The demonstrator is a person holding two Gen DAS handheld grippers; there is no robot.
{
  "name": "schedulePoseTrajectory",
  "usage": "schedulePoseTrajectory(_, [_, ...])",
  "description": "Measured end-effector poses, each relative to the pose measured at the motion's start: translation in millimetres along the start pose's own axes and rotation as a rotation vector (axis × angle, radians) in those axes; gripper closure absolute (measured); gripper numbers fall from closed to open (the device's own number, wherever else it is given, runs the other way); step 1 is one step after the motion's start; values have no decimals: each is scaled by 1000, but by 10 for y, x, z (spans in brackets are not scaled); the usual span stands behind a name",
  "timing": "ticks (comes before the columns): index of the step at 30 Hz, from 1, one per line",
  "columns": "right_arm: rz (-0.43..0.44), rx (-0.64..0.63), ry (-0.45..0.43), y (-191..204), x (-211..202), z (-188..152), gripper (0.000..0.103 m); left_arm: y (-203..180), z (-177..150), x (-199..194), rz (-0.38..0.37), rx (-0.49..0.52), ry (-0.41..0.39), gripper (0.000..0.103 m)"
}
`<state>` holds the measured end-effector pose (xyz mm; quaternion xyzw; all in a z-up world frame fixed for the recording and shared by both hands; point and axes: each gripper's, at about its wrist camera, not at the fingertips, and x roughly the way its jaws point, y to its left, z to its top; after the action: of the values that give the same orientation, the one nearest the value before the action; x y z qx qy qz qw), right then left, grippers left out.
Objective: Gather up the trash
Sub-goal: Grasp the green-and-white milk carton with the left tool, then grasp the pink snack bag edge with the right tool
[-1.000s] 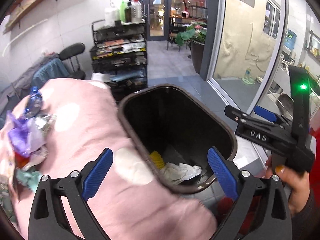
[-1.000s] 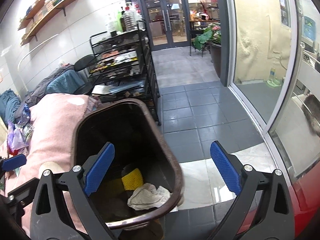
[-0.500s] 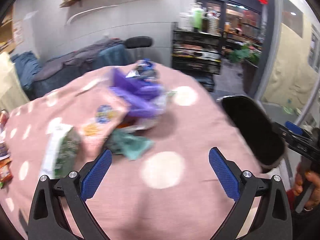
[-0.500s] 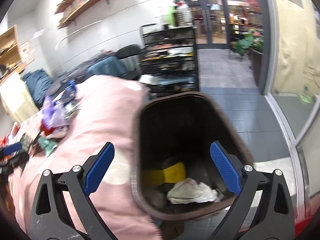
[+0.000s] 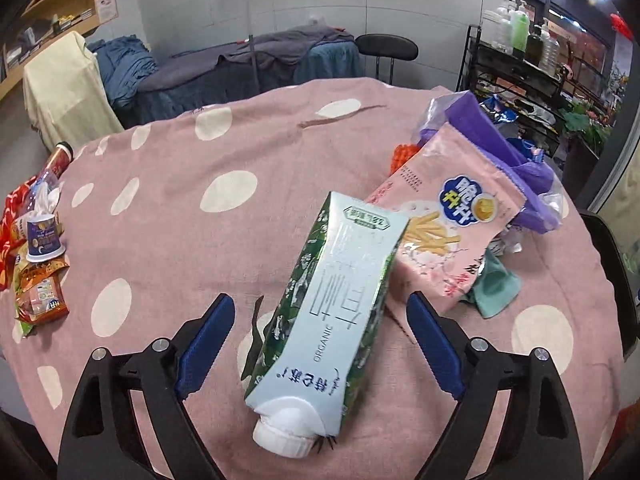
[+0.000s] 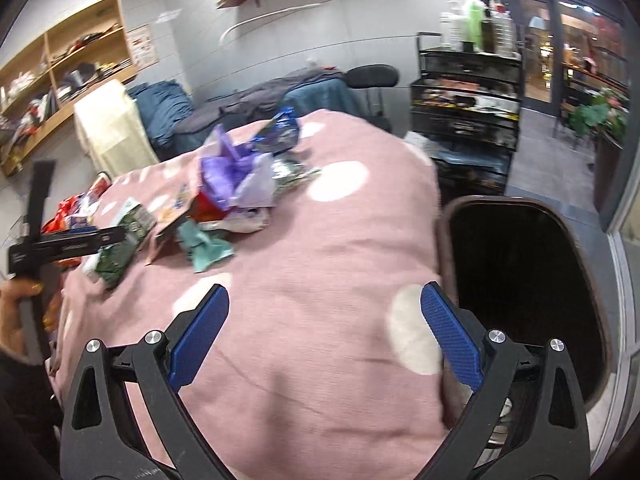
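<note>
Fingers of the left gripper [image 5: 316,342] are standing spread, straddling the green-and-white milk carton [image 5: 340,308] lying flat on the pink dotted tabletop [image 5: 180,152]; its long axis is running away from the fingers, white cap nearest. Left gripper is clearly the closer one. Carton looks like glossy, dented card. Its far end is touching a crinkly pink snack bag [image 5: 448,224]. Right gripper [image 6: 324,334], fingers likewise apart and empty, is hovering beside the dark trash bin [image 6: 516,256].

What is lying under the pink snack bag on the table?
A teal wrapper pokes out under the pink snack bag, with orange netting behind. Its near corner lies under the milk carton. Anything else beneath is covered.
</note>
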<state>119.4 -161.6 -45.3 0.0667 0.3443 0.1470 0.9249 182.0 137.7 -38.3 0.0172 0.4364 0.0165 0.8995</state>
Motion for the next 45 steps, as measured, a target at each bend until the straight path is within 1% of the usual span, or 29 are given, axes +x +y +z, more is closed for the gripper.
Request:
schedulePoseTrajectory(2, [56,-15,15,137,60,62,8,17,-2,107,-11,-16,25,30])
schedulePoseTrajectory(3, [78,-18,21,182,89,86,8,42,-11,150,-21,-29,33,36])
schedulePoseTrajectory(4, [106,-21,29,244,128,119,8,60,-31,183,-25,-45,40,40])
schedulePoseTrajectory(5, [130,-26,32,317,168,153,8,79,-47,220,-30,-62,48,48])
schedulePoseTrajectory(6, [145,-32,33,374,198,174,8,92,-60,241,-35,-71,50,53])
schedulePoseTrajectory(7, [178,-45,42,481,276,224,8,101,-82,252,-40,-83,49,53])
schedulePoseTrajectory(9, [217,-49,58,575,358,278,8,97,-92,230,-48,-101,40,53])
schedulePoseTrajectory(10, [259,-50,71,682,458,345,8,97,-94,210,-50,-108,32,53])
schedulePoseTrajectory(12, [297,-51,90,776,569,428,8,113,-104,162,-53,-130,12,53])
schedulePoseTrajectory(14, [344,-39,128,905,748,533,13,142,-122,98,-55,-155,-10,53])
schedulePoseTrajectory(15, [361,-37,141,957,814,564,19,160,-125,79,-56,-165,-19,53])
schedulePoseTrajectory(17, [390,-31,167,1060,990,639,23,190,-141,0,-66,-191,-44,53])
schedulePoseTrajectory(20, [368,9,215,1118,1271,703,31,187,-170,-117,-86,-219,-71,53])
schedulePoseTrajectory(21, [372,30,240,1130,1375,720,36,188,-175,-132,-89,-222,-77,53])
schedulePoseTrajectory(22, [377,46,257,1121,1442,734,42,175,-188,-163,-92,-225,-84,53])
schedulePoseTrajectory(23, [392,82,287,1134,1569,745,45,163,-196,-176,-96,-226,-88,53])
schedulePoseTrajectory(25, [379,101,297,1152,1689,759,53,143,-203,-172,-103,-225,-92,53])
schedulePoseTrajectory(27, [369,99,299,1188,1759,757,60,116,-213,-169,-110,-218,-92,53])
schedulePoseTrajectory(29, [352,102,297,1190,1797,757,63,100,-231,-175,-112,-217,-94,53])
schedulePoseTrajectory(31, [363,93,285,1222,1820,775,75,93,-250,-181,-120,-220,-97,53])
schedulePoseTrajectory(33, [375,88,269,1212,1885,820,81,68,-266,-194,-121,-221,-101,53])
schedulePoseTrajectory(34, [389,87,263,1222,1885,831,90,56,-273,-206,-123,-223,-103,53])
schedulePoseTrajectory(36, [414,81,252,1208,1875,854,99,40,-290,-247,-128,-226,-110,53])
schedulePoseTrajectory(38, [436,57,221,1227,1783,863,100,24,-311,-304,-126,-226,-119,53])
schedulePoseTrajectory(41, [446,9,159,1307,1522,870,101,-20,-350,-390,-117,-223,-131,53])
schedulePoseTrajectory(45, [497,3,102,1265,1142,871,101,-102,-392,-559,-119,-212,-158,53])
